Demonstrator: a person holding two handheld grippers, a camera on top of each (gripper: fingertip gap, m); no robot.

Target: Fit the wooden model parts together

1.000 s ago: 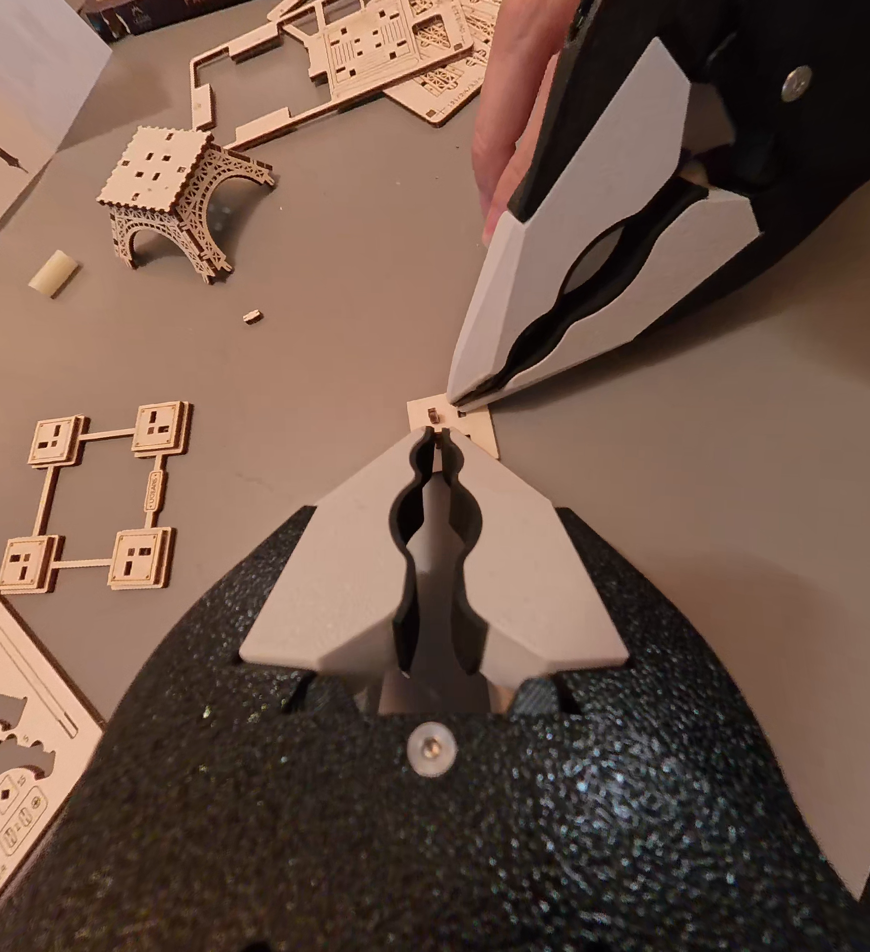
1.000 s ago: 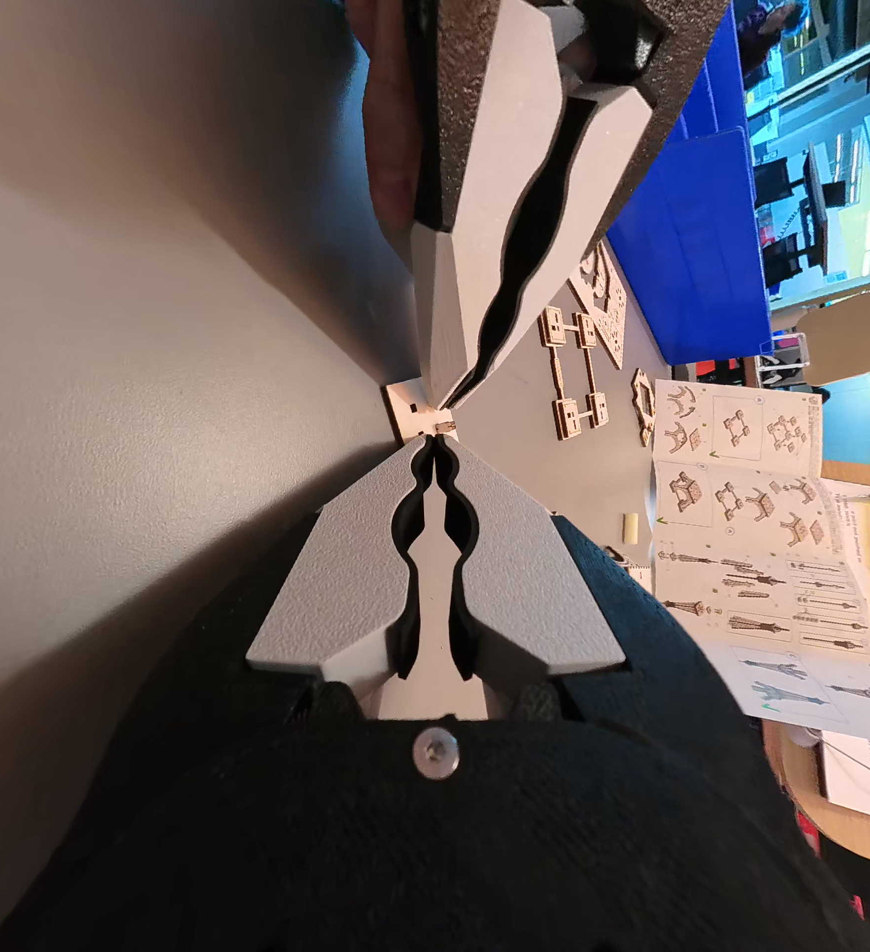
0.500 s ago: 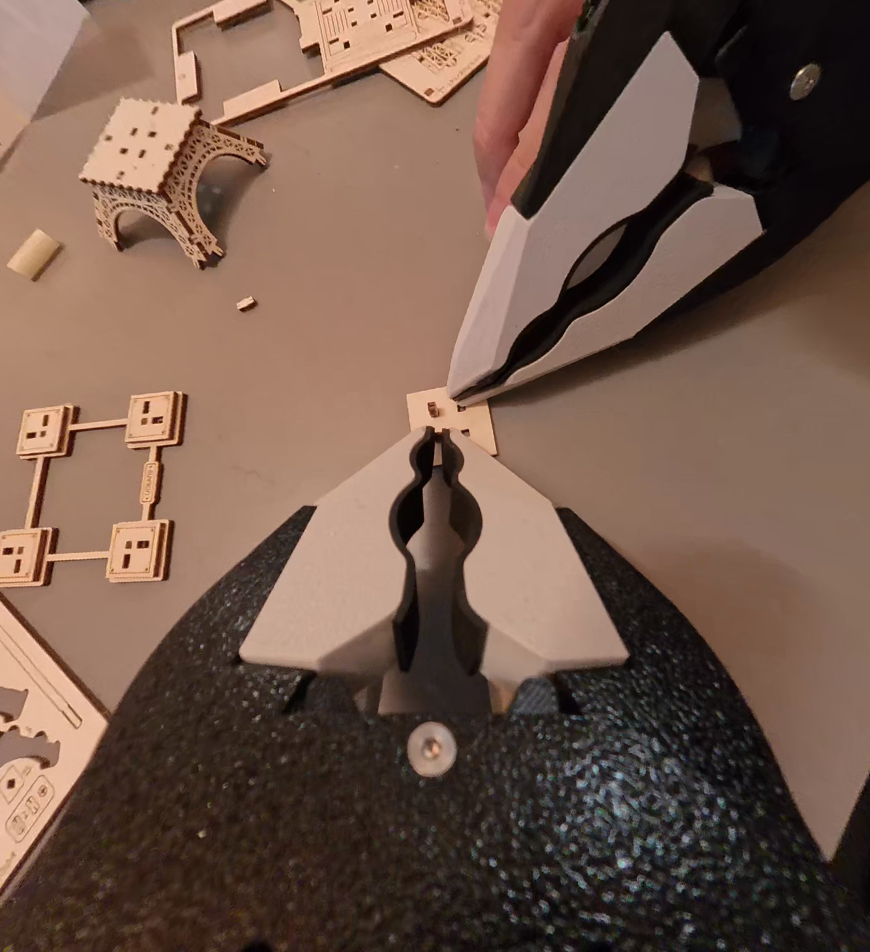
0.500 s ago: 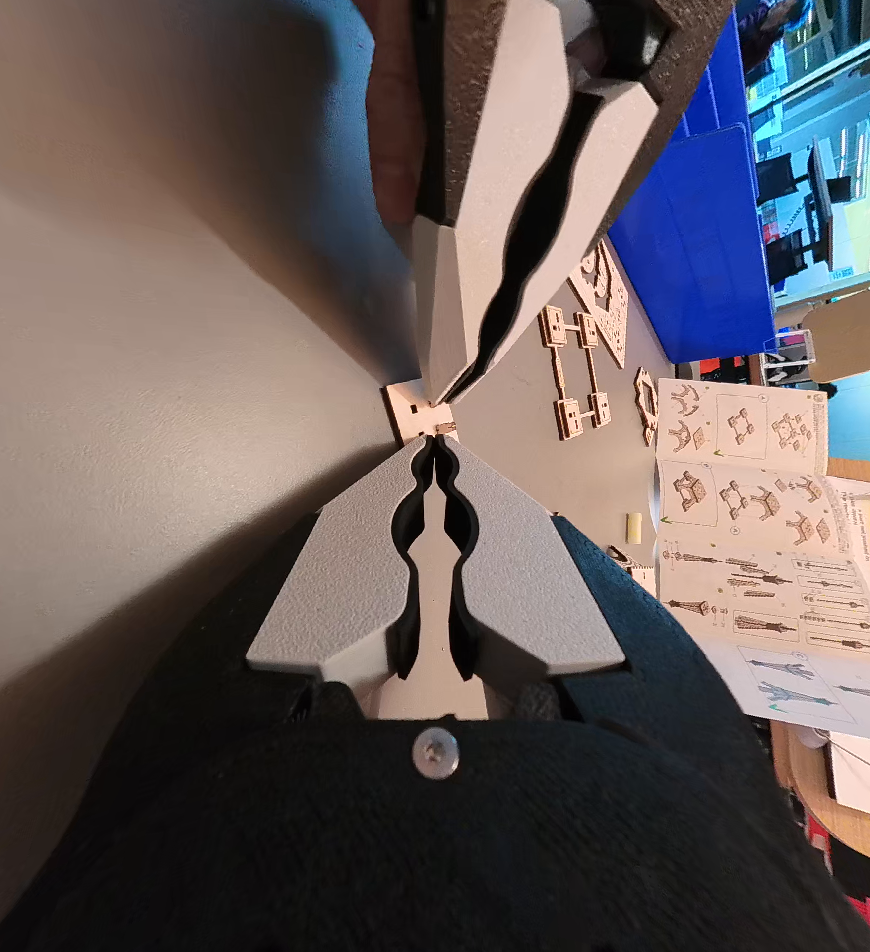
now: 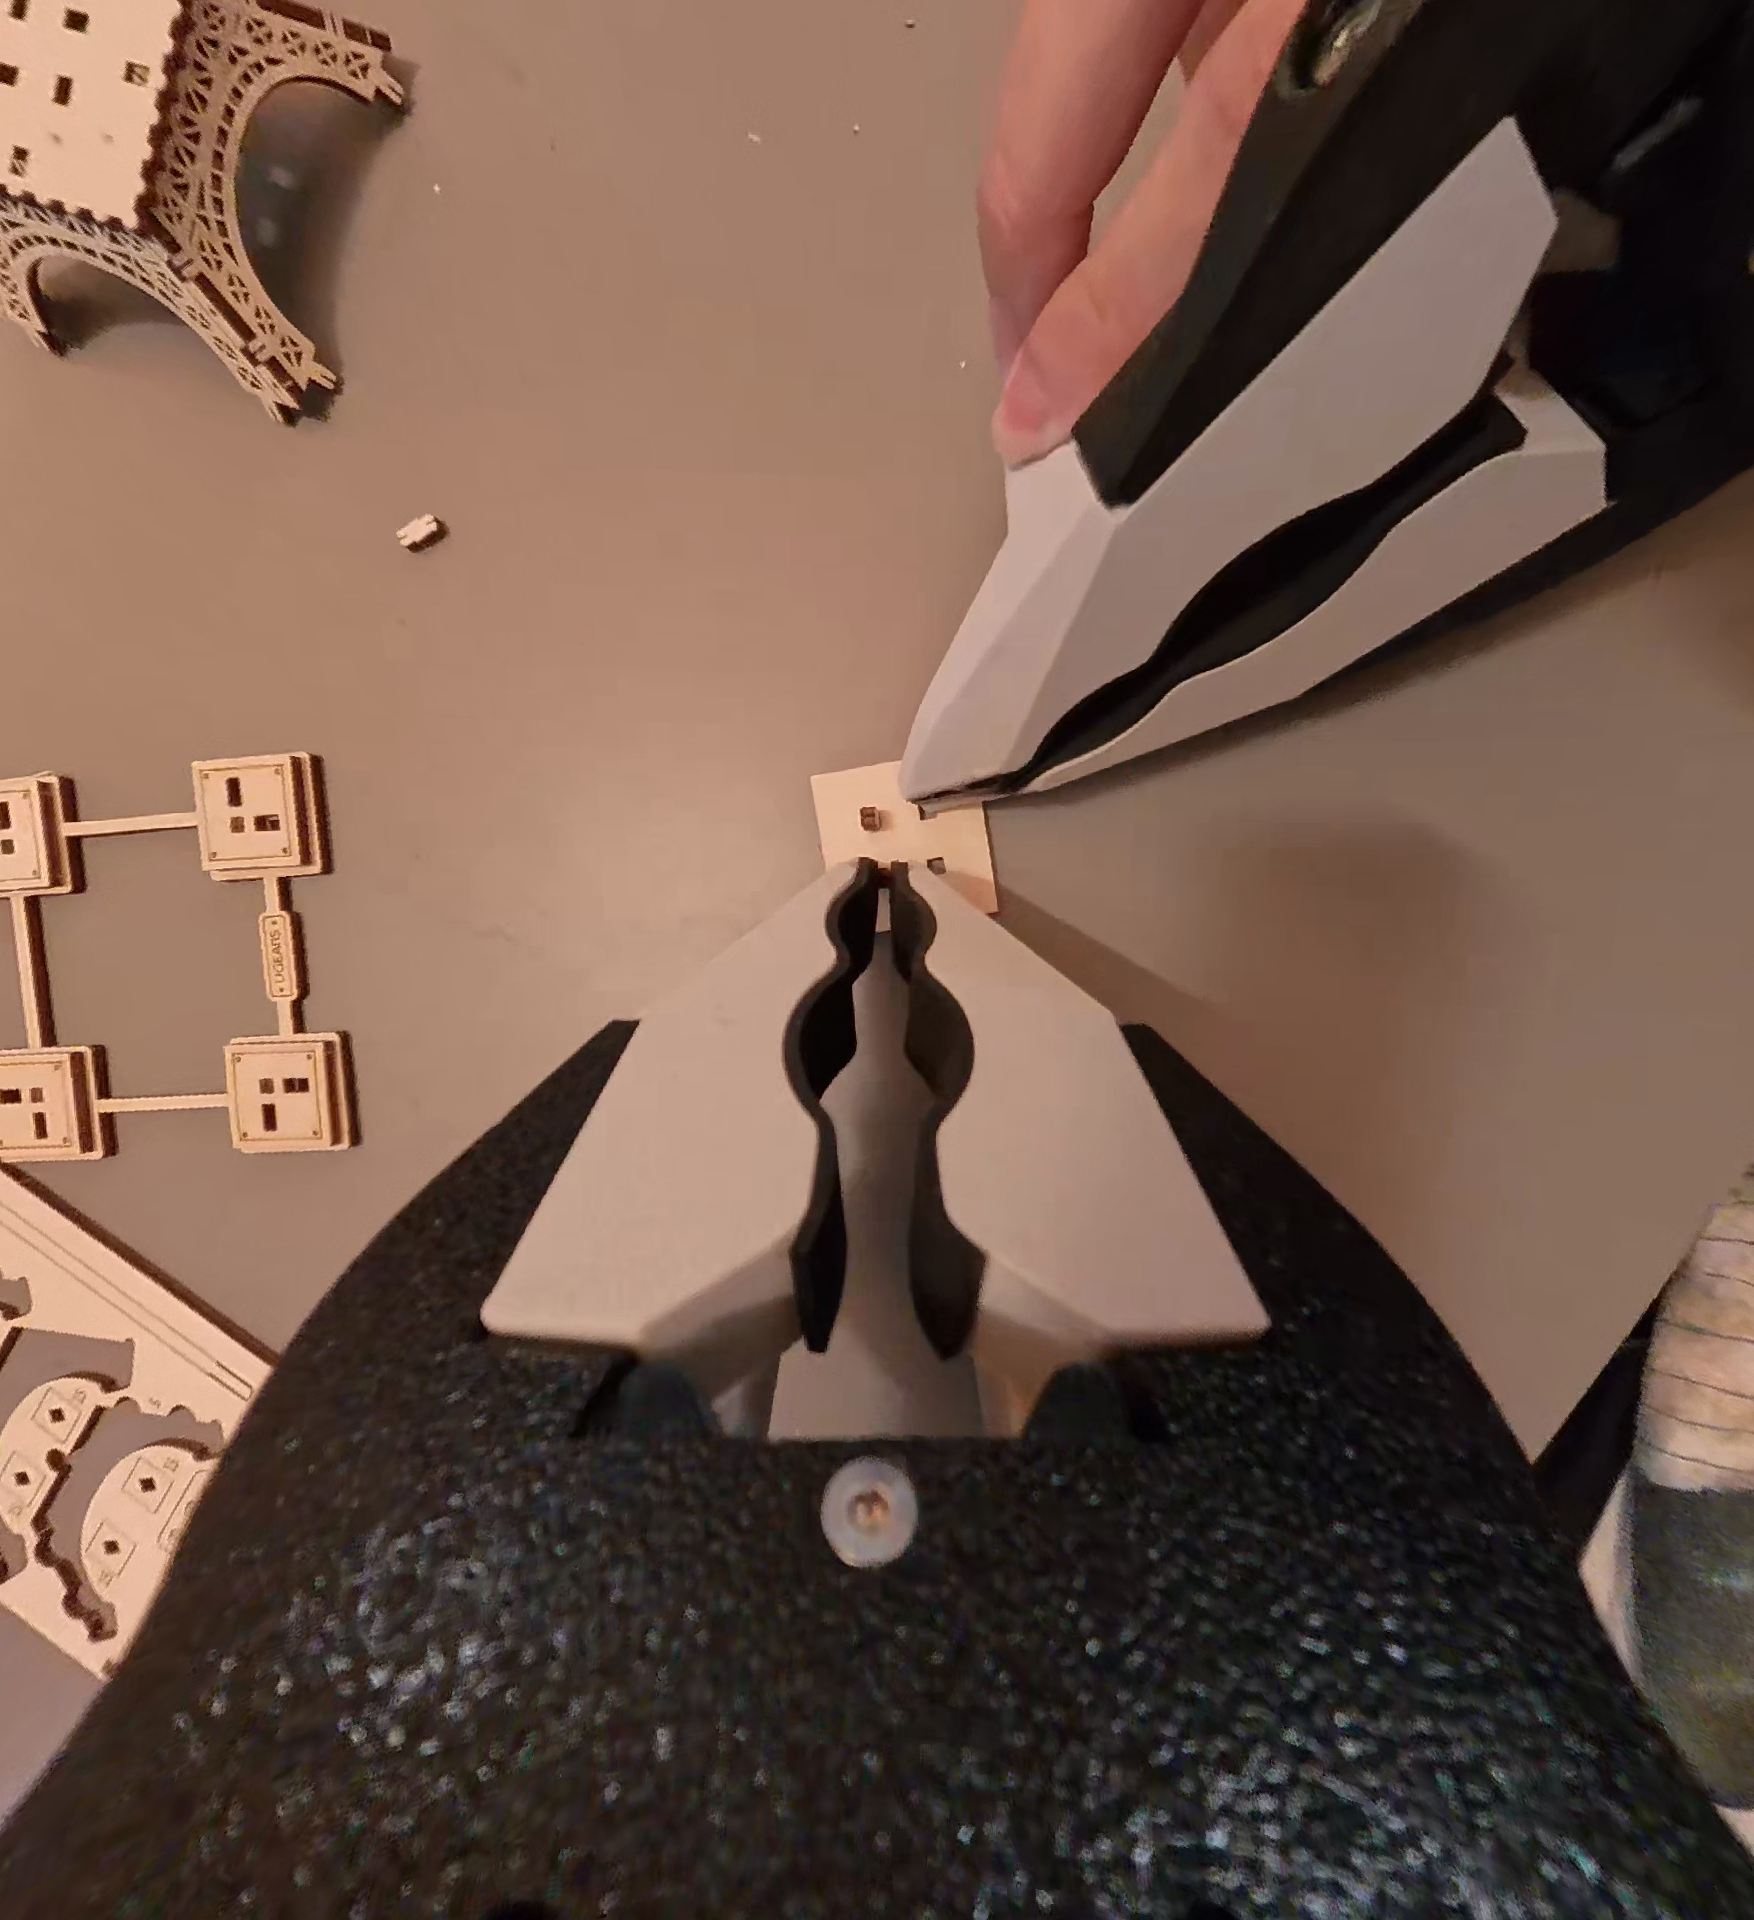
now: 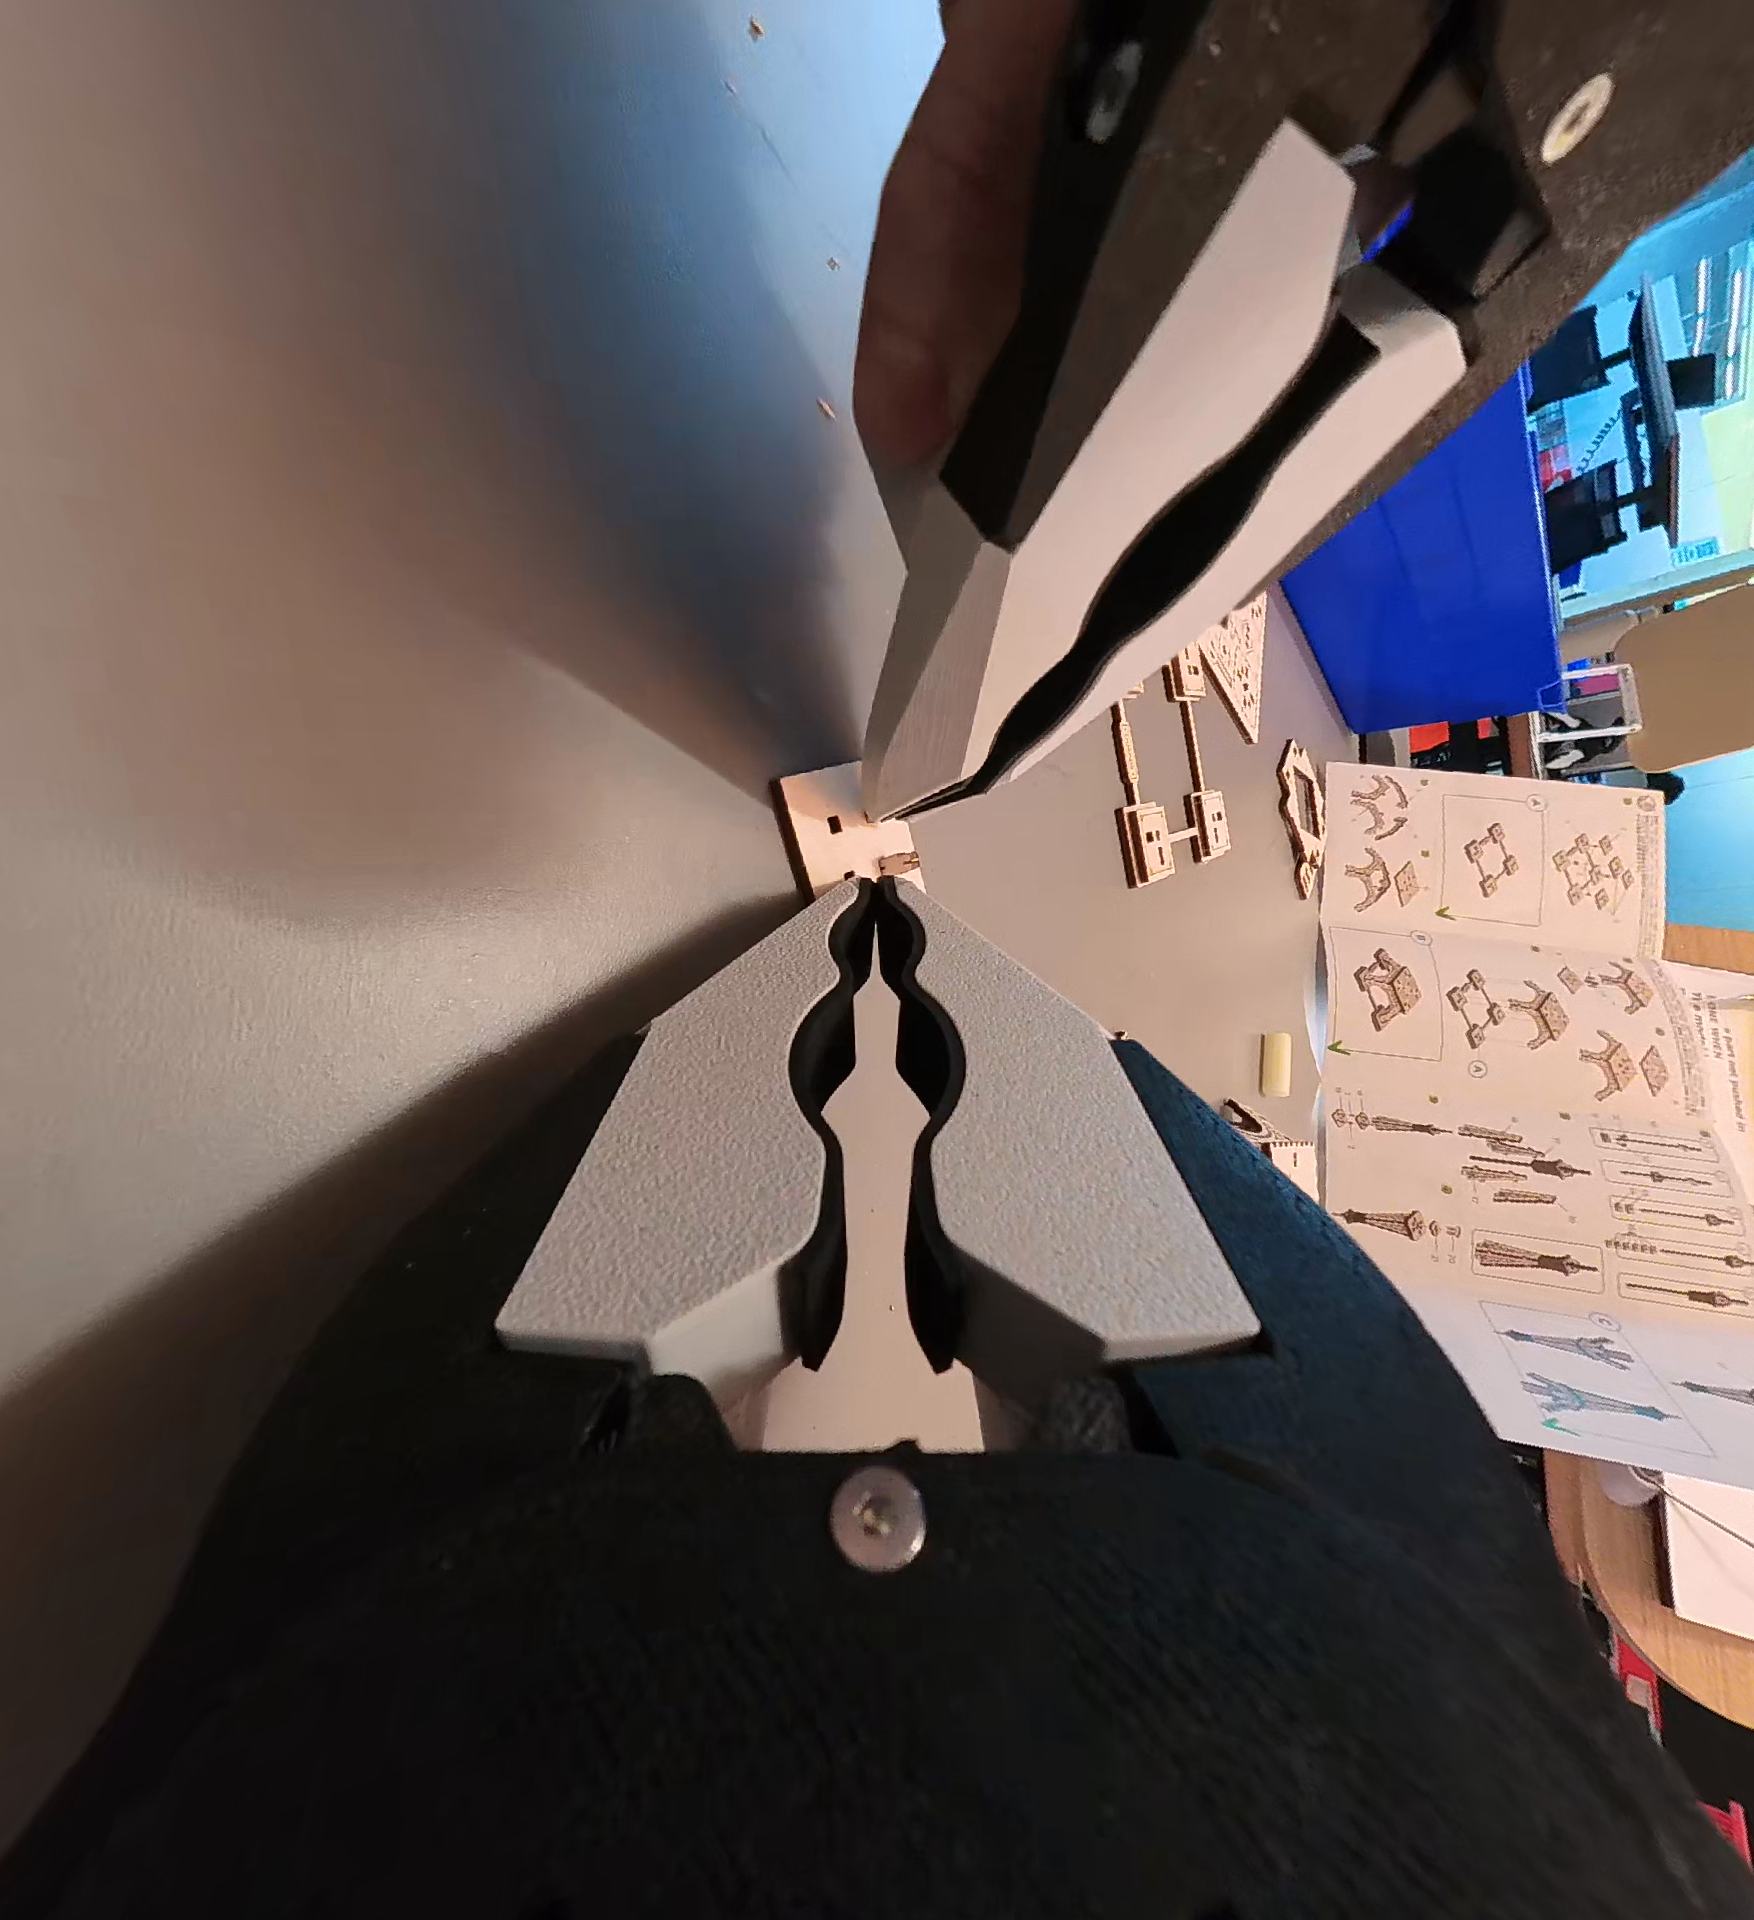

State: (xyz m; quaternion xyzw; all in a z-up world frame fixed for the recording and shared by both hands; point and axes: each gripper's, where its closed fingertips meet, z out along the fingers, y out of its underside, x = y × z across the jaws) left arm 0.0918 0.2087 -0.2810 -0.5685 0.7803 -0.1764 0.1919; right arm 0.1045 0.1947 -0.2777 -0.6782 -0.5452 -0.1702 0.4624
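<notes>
**Both grippers clamping one small wooden plate at the table surface**

You are holding the left gripper [image 5: 888, 871], grey-fingered with a speckled black body, with its tips closed together on the near edge of the small square pale wooden plate [image 5: 857, 844]. That plate is sitting low against the grey table [image 5: 644, 520], directly ahead of the left tips. A tiny wooden peg [image 5: 868, 821] is standing up from one of the plate's slots.

You are bringing the right gripper [image 5: 930, 798] in from the upper right, and its grey fingers are pinched shut on the plate's far right edge. Fingers of your hand [image 5: 1070, 239] are lying along its upper side. In the right wrist view, the right gripper [image 6: 875, 883] is meeting the same wooden plate [image 6: 819, 826] at its near edge, with the left gripper [image 6: 888, 810] pressing in from above; the two sets of tips are nearly touching.

Farther to the left, a flat wooden frame of four slotted squares joined by thin bars [image 5: 146, 956] is lying on the table, and a laser-cut wooden sheet of arch parts [image 5: 42, 1382] is lying at the near left edge. A small loose wooden scrap [image 5: 421, 532] is lying beyond the frame. At the far left, an assembled lattice tower base with four arched legs [image 5: 125, 177] is standing upright. In the right wrist view, a folded paper instruction sheet [image 6: 1538, 1091] is lying well apart from the plate.
</notes>
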